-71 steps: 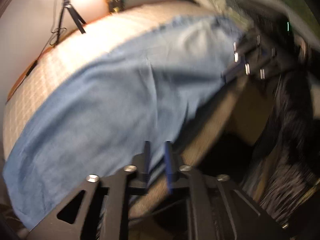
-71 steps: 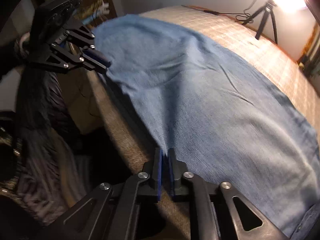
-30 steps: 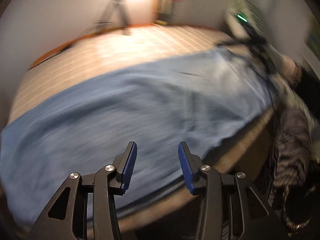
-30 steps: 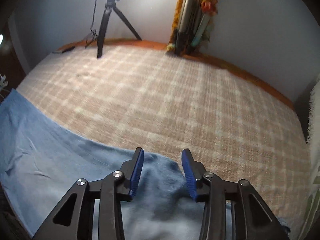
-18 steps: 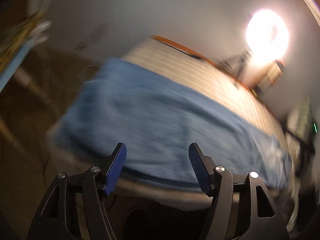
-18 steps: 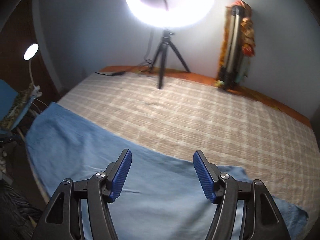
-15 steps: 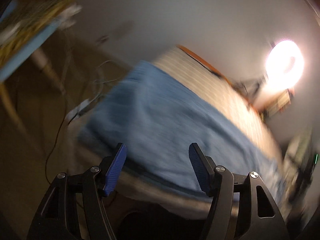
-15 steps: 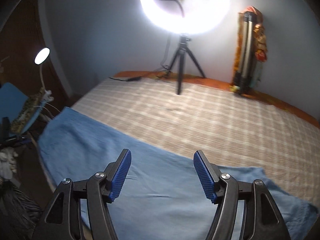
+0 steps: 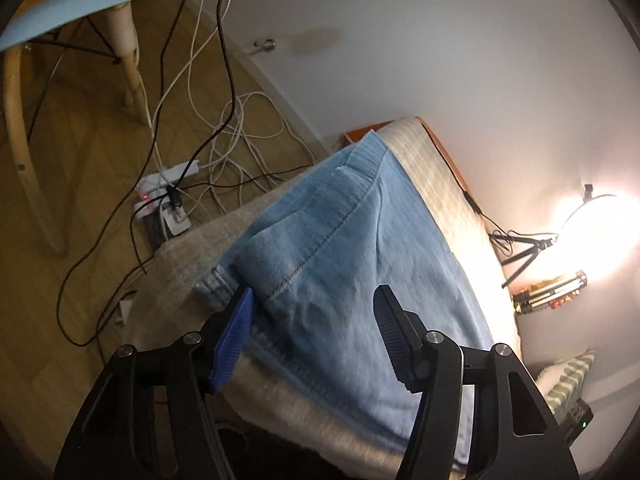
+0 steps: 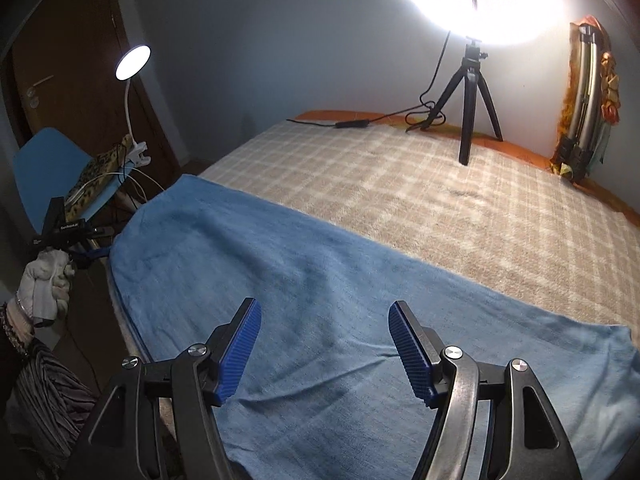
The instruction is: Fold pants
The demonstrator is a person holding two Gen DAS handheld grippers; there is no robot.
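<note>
The light blue denim pants [image 10: 320,280] lie spread flat along the near edge of the bed, on a beige checked bedspread [image 10: 460,200]. One end of the garment reaches the bed corner near a blue chair [image 10: 44,168]; the other runs off toward the right of the right wrist view. In the left wrist view a stitched seam and a hem band are visible at that corner end [image 9: 340,248], and the cloth overhangs the mattress edge slightly.

The right gripper [image 10: 326,348] hovers above the middle of the pants, its blue ribbed fingers [image 10: 240,352] spread wide and holding nothing. The left gripper [image 9: 312,332] is positioned at the corner end of the garment, fingers likewise spread apart with the cloth showing between them; whether they touch the fabric cannot be told. A white-gloved hand [image 10: 46,284] holds that left tool beside the bed corner.

A lit ring light on a black tripod [image 10: 472,92] stands at the far side of the bed. A small white desk lamp [image 10: 132,64] is clipped near the chair. Tangled white and black cables with a power strip [image 9: 168,196] lie on the wooden floor.
</note>
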